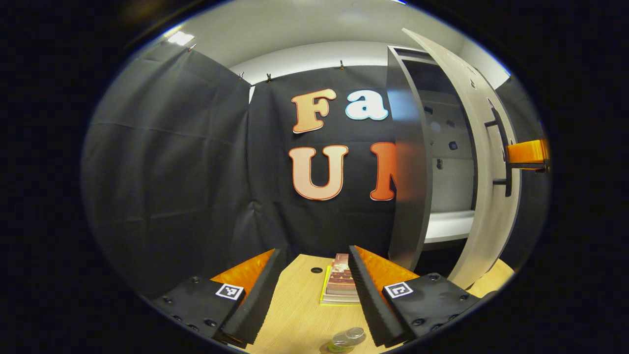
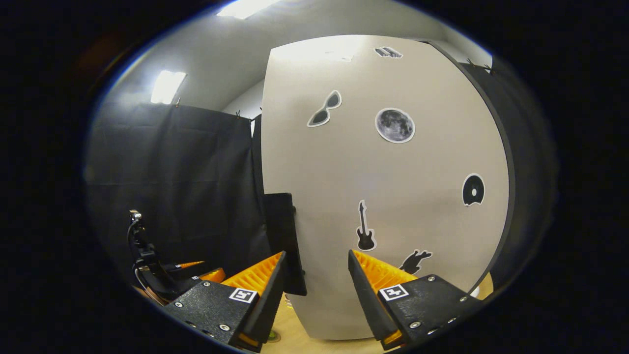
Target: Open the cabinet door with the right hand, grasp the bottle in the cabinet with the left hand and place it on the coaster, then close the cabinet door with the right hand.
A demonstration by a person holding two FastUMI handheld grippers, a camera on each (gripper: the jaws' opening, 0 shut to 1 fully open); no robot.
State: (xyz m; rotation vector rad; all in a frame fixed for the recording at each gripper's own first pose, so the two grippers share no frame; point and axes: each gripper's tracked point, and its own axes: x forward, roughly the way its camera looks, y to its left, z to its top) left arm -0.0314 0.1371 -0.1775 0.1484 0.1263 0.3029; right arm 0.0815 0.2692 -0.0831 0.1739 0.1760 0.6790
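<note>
The cabinet [image 1: 410,162] stands at the right of the table with its door [image 1: 484,162] swung partly open. Inside it shows a bare white shelf [image 1: 449,225]. My right gripper [image 1: 528,152] sits at the door's black handle [image 1: 502,147]. In the right gripper view the gripper [image 2: 316,252] is open, facing the stickered door front [image 2: 393,196], with the handle [image 2: 284,241] just inside its left finger. My left gripper [image 1: 315,250] is open over the table. The top of a clear bottle [image 1: 350,336] shows low between its fingers, with something green under it.
A stack of books [image 1: 339,285] lies on the wooden table [image 1: 300,305] ahead of the left gripper, close to the cabinet's side. Black cloth walls close in the back and left. The left gripper [image 2: 162,275] shows low left of the door.
</note>
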